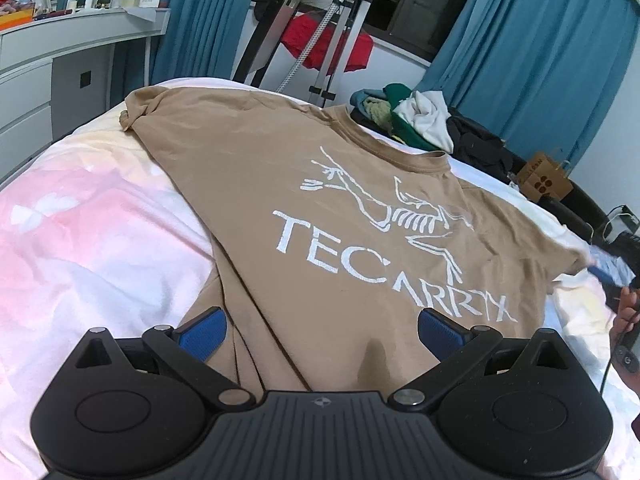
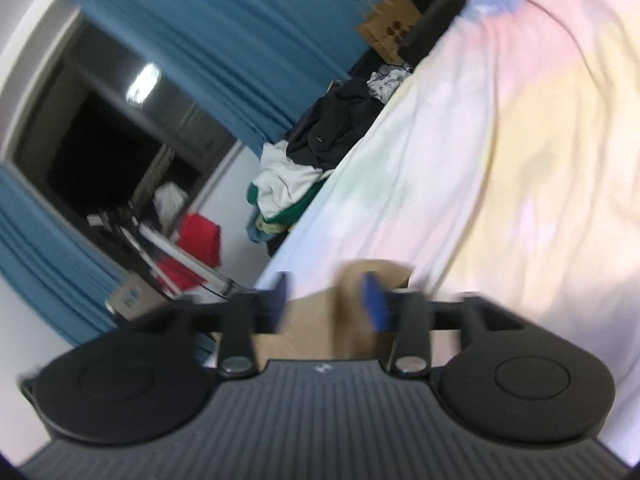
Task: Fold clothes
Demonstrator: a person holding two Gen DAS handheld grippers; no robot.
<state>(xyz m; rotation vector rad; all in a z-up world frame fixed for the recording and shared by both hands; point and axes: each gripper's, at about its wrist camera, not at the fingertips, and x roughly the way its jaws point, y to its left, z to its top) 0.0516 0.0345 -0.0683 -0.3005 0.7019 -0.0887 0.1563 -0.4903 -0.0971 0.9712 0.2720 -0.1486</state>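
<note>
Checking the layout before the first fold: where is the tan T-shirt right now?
In the left wrist view the tan T-shirt lies spread print-up on the pastel bedspread, ahead of the left gripper, with the clothes pile beyond its collar.

Left tongs (image 1: 322, 330): black ribbed housing, two round black side discs, silver pivot screws, blue textured pads (image 1: 204, 334). Right tongs (image 2: 326, 300): same build, blurred. A black cable hangs at the frame edge.

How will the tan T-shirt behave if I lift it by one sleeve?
The tan T-shirt will probably drape and sag, not hold shape: it already creases near the hem. It looks like thin, light fabric lying flat on the bedspread, so it should drag easily, possibly bunching and undoing the neat layout.
</note>
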